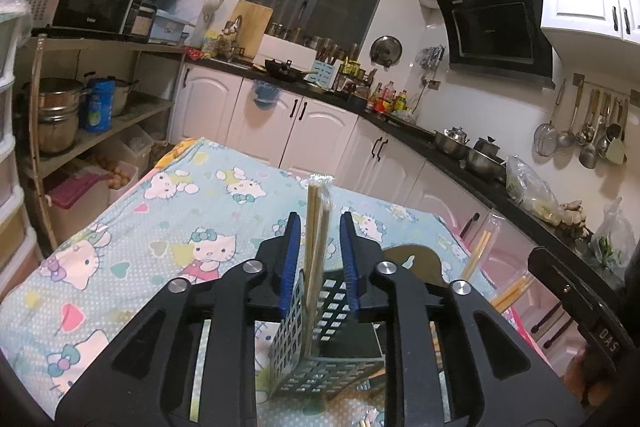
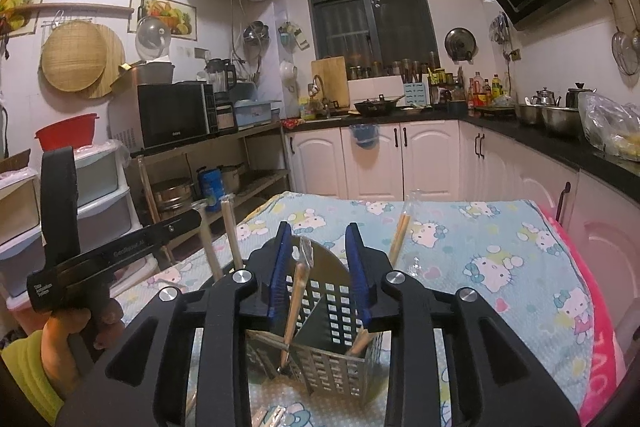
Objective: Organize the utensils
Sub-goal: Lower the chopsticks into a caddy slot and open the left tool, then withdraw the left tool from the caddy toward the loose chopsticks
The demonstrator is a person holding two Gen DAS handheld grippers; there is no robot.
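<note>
A perforated metal utensil holder [image 1: 324, 339] stands on the Hello Kitty tablecloth [image 1: 168, 227], right under both grippers; it also shows in the right wrist view [image 2: 332, 339]. My left gripper [image 1: 320, 239] is open, its blue pads on either side of a wrapped pair of wooden chopsticks [image 1: 318, 223] that stands upright in the holder, not clamped. My right gripper [image 2: 318, 251] is open above the holder, with a wrapped chopstick pair [image 2: 298, 291] leaning in the left compartment between its fingers. More wrapped chopsticks [image 2: 400, 235] stick up from the right compartment.
The other hand-held gripper shows at the left of the right wrist view [image 2: 100, 255] and at the right of the left wrist view [image 1: 576, 303]. White cabinets [image 2: 384, 159] and a black counter [image 1: 460, 155] surround the table. Shelves with pots [image 1: 60, 115] stand left.
</note>
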